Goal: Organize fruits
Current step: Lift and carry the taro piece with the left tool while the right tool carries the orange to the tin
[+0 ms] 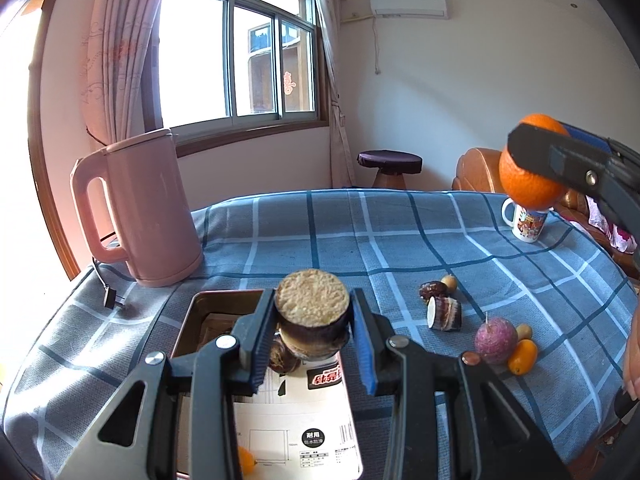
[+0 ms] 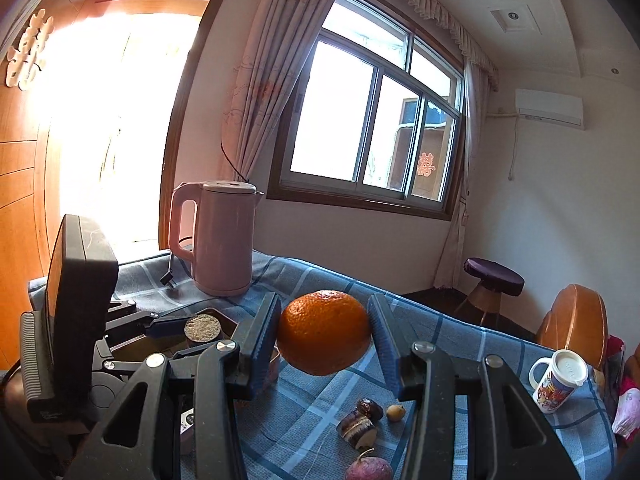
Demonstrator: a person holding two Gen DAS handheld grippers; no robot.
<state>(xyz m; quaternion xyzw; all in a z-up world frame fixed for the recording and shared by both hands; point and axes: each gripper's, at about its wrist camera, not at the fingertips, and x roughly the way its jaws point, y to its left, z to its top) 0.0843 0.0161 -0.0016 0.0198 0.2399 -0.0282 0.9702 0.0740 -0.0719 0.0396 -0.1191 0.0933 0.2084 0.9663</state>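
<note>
- The metal tray (image 1: 188,322) on the checked tabletop (image 1: 400,232) holds a dark fruit and a printed card.
- The right gripper (image 2: 324,338) clamps an orange (image 2: 324,332) in the air.
- The left gripper (image 1: 312,322) clamps a cut sugarcane piece (image 1: 312,312) over the tray.

Both wrist cams sit close above bench (image 1: 400,232), facing far window; each sees kettle (image 2: 218,236), mug (image 1: 526,220) & other gripper.
</note>
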